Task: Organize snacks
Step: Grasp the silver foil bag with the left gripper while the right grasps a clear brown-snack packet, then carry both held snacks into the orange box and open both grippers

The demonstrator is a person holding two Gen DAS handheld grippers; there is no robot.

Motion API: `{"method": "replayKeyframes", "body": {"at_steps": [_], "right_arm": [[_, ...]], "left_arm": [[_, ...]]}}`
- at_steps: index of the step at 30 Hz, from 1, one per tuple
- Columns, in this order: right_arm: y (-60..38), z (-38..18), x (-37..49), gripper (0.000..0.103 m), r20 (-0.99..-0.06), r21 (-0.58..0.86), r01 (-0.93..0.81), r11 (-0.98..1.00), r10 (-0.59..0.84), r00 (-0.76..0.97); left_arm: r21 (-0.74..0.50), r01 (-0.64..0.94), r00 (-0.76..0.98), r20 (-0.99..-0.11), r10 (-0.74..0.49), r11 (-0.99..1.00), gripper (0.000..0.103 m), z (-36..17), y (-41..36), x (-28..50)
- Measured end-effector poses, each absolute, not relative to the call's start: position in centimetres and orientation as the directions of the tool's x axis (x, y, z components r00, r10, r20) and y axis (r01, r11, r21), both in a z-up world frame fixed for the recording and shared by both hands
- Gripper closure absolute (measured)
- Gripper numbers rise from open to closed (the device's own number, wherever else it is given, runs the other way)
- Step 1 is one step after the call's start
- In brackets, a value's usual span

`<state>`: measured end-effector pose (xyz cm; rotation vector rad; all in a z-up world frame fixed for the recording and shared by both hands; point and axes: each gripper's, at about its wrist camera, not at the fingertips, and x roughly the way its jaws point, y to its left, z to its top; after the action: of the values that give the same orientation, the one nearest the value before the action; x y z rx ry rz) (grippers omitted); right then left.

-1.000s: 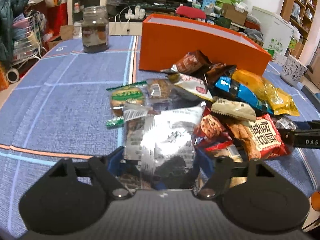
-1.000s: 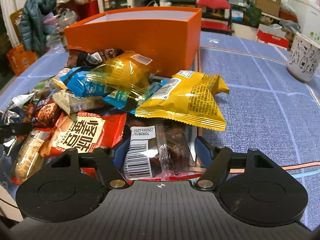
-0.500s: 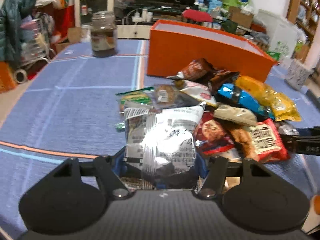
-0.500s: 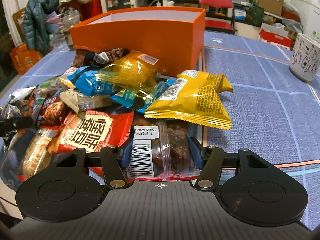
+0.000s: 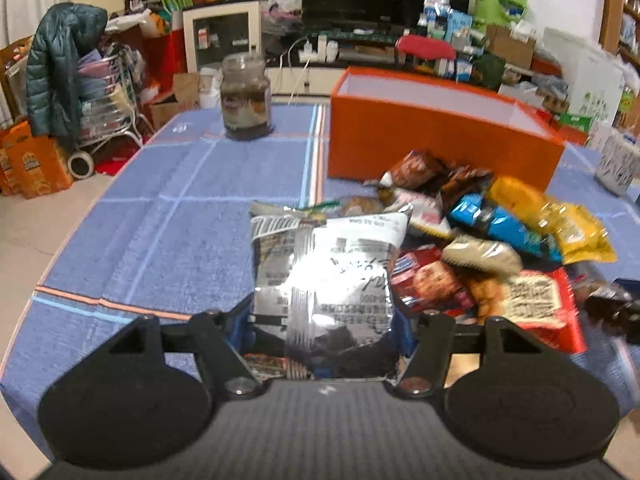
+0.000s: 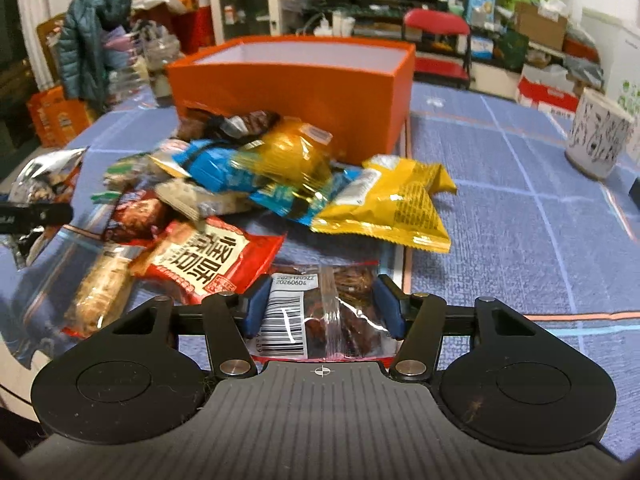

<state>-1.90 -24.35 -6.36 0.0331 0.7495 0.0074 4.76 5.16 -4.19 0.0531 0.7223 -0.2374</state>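
Tools (image 5: pixel 322 332) (image 6: pixel 322 306) pinch silver packet (image 5: pixel 324 276) and clear packet (image 6: pixel 320 316), long axes pointing forward.

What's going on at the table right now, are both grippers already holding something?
Yes. The left gripper is shut on a silver foil snack packet, and the right gripper has just closed on a clear packet of dark red snacks with a barcode label. The other snacks lie piled on the blue tablecloth in front of the orange box, whose visible inside shows no snacks.
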Motion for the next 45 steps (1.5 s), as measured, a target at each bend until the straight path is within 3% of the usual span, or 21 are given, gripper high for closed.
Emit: {"method": "replayKeyframes", "body": {"at_steps": [10,11,12,13,16,21,22,23,25,27,30,33,36,38,40,45], "right_arm": [[-23.1,-3.4,-3.1,0.061,-0.607,-0.004,-0.035,0.999,0.026,0.794],[-23.2,-3.2,-3.2,0.065,-0.602,-0.011,-0.031,0.999,0.018,0.799],[-23.3,-2.9,-3.3,0.077,-0.597,-0.018,-0.022,1.0,0.007,0.802],[-23.5,-2.7,-3.4,0.103,-0.59,-0.029,-0.009,1.0,-0.009,0.807],[-24.6,-1.8,-3.1,0.103,-0.574,-0.038,0.022,0.999,-0.04,0.818],[-28.5,-2.4,-2.3,0.102,-0.58,0.069,0.098,0.993,-0.04,0.814],[-29.6,-2.7,-2.7,0.066,-0.593,0.11,0.121,0.987,-0.033,0.804],[-30.6,-2.9,-3.2,0.038,-0.62,0.186,0.143,0.972,0.003,0.785],[-31.3,-3.3,-4.6,0.02,-0.648,0.275,0.178,0.945,0.046,0.76],[-29.7,-4.4,-6.0,0.019,-0.681,0.239,0.206,0.949,0.013,0.733],[-26.4,-6.1,-6.4,0.022,-0.705,0.164,0.18,0.97,-0.012,0.709],[-23.6,-7.5,-5.9,0.031,-0.722,0.054,0.17,0.984,-0.079,0.688],[-23.3,-8.7,-5.2,0.04,-0.731,0.046,0.203,0.978,-0.106,0.674],[-23.0,-8.8,-4.8,0.054,-0.723,0.017,0.213,0.977,-0.136,0.677],[-23.3,-8.6,-4.8,0.061,-0.725,0.027,0.209,0.977,-0.125,0.677],[-24.1,-6.7,-5.8,0.063,-0.699,0.023,0.206,0.978,-0.132,0.703]], "left_arm": [[-0.094,0.312,0.758,-0.576,-0.308,0.945,0.04,-1.2,3.3,3.7],[-0.092,0.316,0.757,-0.575,-0.309,0.944,0.04,-1.1,3.0,4.0],[-0.089,0.322,0.755,-0.577,-0.313,0.942,0.04,-1.1,2.7,4.4],[-0.092,0.325,0.751,-0.579,-0.316,0.941,0.04,-1.1,2.5,4.9],[-0.12,0.328,0.741,-0.582,-0.334,0.937,0.04,-0.9,1.8,6.6],[-0.136,0.338,0.742,-0.571,-0.352,0.931,0.04,-1.0,0.6,8.2],[-0.139,0.341,0.74,-0.57,-0.357,0.93,0.04,-1.1,0.6,8.2],[-0.146,0.344,0.735,-0.572,-0.363,0.927,0.04,-1.3,0.6,8.3],[-0.161,0.344,0.726,-0.58,-0.371,0.925,0.04,-1.5,0.7,8.6],[-0.173,0.343,0.725,-0.577,-0.377,0.923,0.04,-1.3,0.5,8.9],[-0.164,0.35,0.737,-0.56,-0.379,0.923,0.04,-0.9,0.5,8.5],[-0.143,0.353,0.749,-0.549,-0.371,0.925,0.04,-0.6,0.8,7.9],[-0.146,0.355,0.75,-0.545,-0.375,0.923,0.04,-0.4,1.4,7.6],[-0.157,0.354,0.748,-0.545,-0.38,0.922,0.04,-0.4,1.6,7.5],[-0.161,0.356,0.747,-0.543,-0.384,0.921,0.04,-0.2,1.8,7.4],[-0.159,0.35,0.755,-0.535,-0.378,0.923,0.04,0.4,2.1,7.7]]}}
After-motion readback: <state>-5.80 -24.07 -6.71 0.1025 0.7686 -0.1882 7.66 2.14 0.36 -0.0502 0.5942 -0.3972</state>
